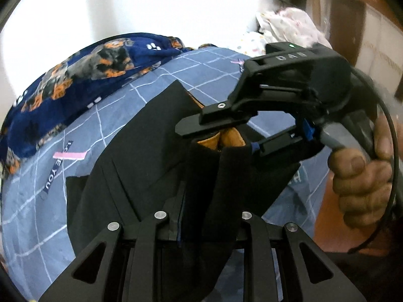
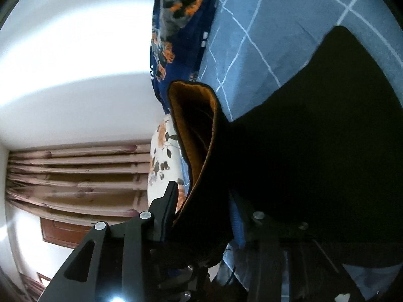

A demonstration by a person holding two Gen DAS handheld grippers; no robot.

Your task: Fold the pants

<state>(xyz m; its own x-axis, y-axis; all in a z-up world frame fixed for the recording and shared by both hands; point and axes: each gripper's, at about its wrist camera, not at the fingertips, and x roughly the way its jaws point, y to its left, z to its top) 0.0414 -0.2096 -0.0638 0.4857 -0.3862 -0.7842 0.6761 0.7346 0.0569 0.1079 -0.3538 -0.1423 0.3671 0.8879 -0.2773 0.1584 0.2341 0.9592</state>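
Observation:
Black pants [image 1: 151, 138] lie spread on a blue checked bedsheet [image 1: 37, 201]. My left gripper [image 1: 183, 201], at the bottom of the left wrist view, is shut on a raised fold of the black cloth. A hand [image 1: 360, 176] holds my right gripper [image 1: 219, 141] at the upper right, with its jaws around the waistband and its orange lining [image 1: 231, 136]. In the right wrist view the waistband [image 2: 191, 125] stands up between the fingers of my right gripper [image 2: 201, 201], pinched. One finger [image 2: 171, 201] shows; black cloth [image 2: 314, 125] covers the other.
A dark blue blanket with orange animal print [image 1: 75, 75] is bunched along the far side of the bed. Pale clothes [image 1: 289, 27] are piled by the white wall. A floral pillow [image 2: 163, 163] and a brown curtain [image 2: 75, 176] lie beyond the waistband.

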